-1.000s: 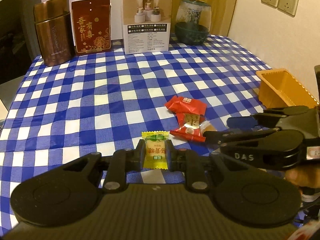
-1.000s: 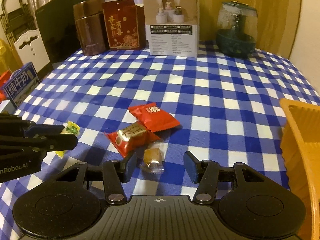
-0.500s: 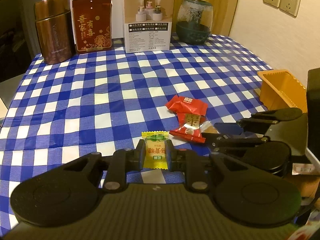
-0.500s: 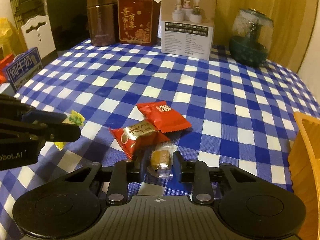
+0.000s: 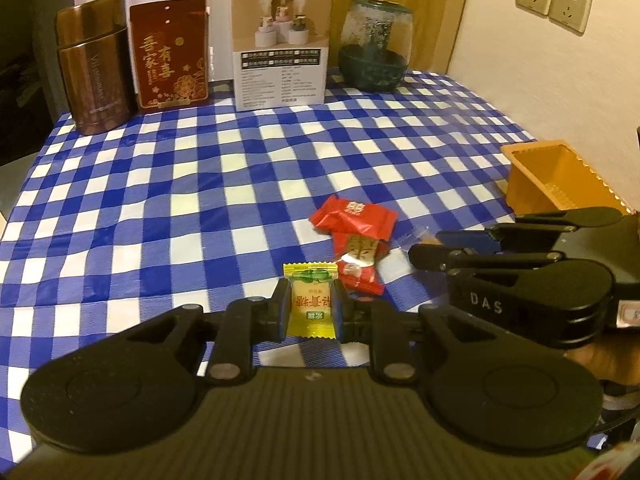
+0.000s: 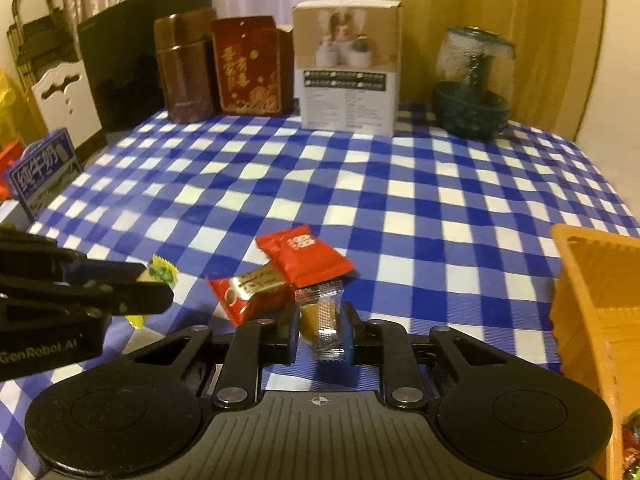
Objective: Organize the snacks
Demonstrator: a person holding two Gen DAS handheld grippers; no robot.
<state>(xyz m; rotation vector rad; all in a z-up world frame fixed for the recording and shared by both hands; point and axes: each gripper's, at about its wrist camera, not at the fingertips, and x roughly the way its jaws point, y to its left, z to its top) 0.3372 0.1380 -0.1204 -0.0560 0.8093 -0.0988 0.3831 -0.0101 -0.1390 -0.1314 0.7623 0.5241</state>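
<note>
My left gripper (image 5: 310,308) is shut on a yellow-green wrapped candy (image 5: 310,300), held just above the checked tablecloth. My right gripper (image 6: 320,330) is shut on a clear-wrapped brown candy (image 6: 322,320), lifted a little off the cloth. Two red snack packets lie between them: a plain red one (image 6: 306,254) and one with a gold band (image 6: 250,290); both also show in the left wrist view (image 5: 354,216). An orange tray (image 6: 592,280) stands at the right; it also shows in the left wrist view (image 5: 560,180).
At the table's back stand a brown tin (image 5: 94,64), a red box (image 5: 172,52), a white carton (image 5: 280,44) and a glass jar on a dark bowl (image 5: 376,52). A blue milk carton (image 6: 44,168) sits at the left edge. A wall (image 5: 540,72) bounds the right.
My right gripper closed on the clear-wrapped brown candy and lifted it. My left gripper stayed shut on the yellow candy, raised slightly.
</note>
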